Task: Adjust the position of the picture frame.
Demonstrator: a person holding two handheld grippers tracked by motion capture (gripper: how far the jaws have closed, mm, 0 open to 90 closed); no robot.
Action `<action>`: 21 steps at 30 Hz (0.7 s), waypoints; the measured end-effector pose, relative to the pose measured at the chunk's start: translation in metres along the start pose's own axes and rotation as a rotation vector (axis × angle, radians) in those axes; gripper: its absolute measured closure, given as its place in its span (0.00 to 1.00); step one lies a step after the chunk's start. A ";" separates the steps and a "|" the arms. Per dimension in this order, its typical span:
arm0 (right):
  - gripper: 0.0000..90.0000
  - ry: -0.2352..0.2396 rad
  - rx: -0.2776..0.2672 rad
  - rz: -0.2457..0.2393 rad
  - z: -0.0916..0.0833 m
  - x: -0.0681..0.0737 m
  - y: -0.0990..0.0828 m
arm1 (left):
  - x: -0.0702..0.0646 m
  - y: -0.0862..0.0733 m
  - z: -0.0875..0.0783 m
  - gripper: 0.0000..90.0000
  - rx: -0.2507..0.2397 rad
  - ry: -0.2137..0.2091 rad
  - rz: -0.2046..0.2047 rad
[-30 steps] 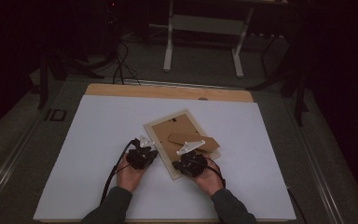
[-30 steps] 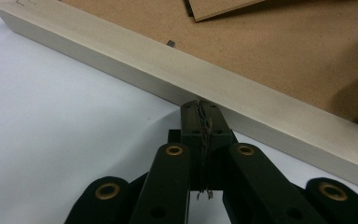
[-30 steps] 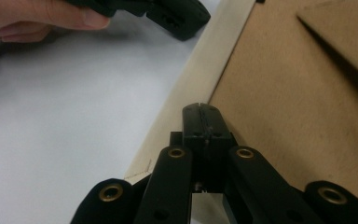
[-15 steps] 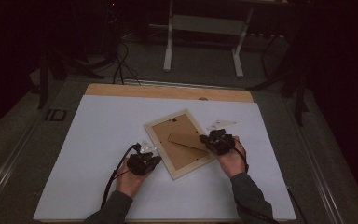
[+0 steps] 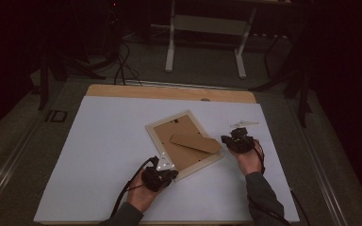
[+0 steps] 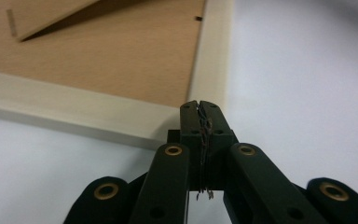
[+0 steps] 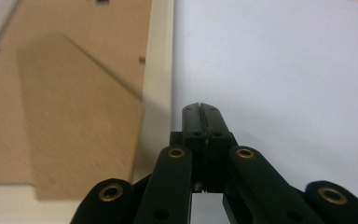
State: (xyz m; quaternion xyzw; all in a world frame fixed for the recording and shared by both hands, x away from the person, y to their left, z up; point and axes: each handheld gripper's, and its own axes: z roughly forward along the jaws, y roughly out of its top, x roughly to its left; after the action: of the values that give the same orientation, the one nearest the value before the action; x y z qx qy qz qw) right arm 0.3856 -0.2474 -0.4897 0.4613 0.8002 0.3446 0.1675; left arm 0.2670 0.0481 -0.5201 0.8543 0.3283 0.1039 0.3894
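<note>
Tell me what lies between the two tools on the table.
In the high view, the picture frame, back side up with its cardboard stand, lies between the left tool and the right tool.

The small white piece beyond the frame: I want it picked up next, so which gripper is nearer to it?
Right. The right gripper sits just below the white piece; the left gripper is across the picture frame, at its near corner.

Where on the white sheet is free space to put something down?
The white sheet is bare left of the picture frame and along its far edge. It is crowded near the frame's near corner by the left gripper, and right of it by the right gripper.
</note>
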 end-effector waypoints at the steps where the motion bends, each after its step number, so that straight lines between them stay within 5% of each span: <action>1: 1.00 0.010 0.021 0.005 0.005 -0.001 -0.006 | -0.001 0.000 0.000 0.99 -0.003 0.001 0.001; 9: 1.00 0.047 0.074 0.006 0.019 0.001 -0.022 | 0.020 -0.001 -0.013 0.99 -0.016 0.066 -0.045; 21: 1.00 0.074 0.083 -0.008 0.015 0.014 -0.037 | 0.040 -0.002 -0.030 0.99 -0.060 0.094 -0.108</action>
State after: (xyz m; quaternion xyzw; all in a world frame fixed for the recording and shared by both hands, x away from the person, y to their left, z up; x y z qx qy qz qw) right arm 0.3642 -0.2423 -0.5260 0.4514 0.8214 0.3273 0.1200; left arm 0.2833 0.0928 -0.5047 0.8176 0.3884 0.1325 0.4039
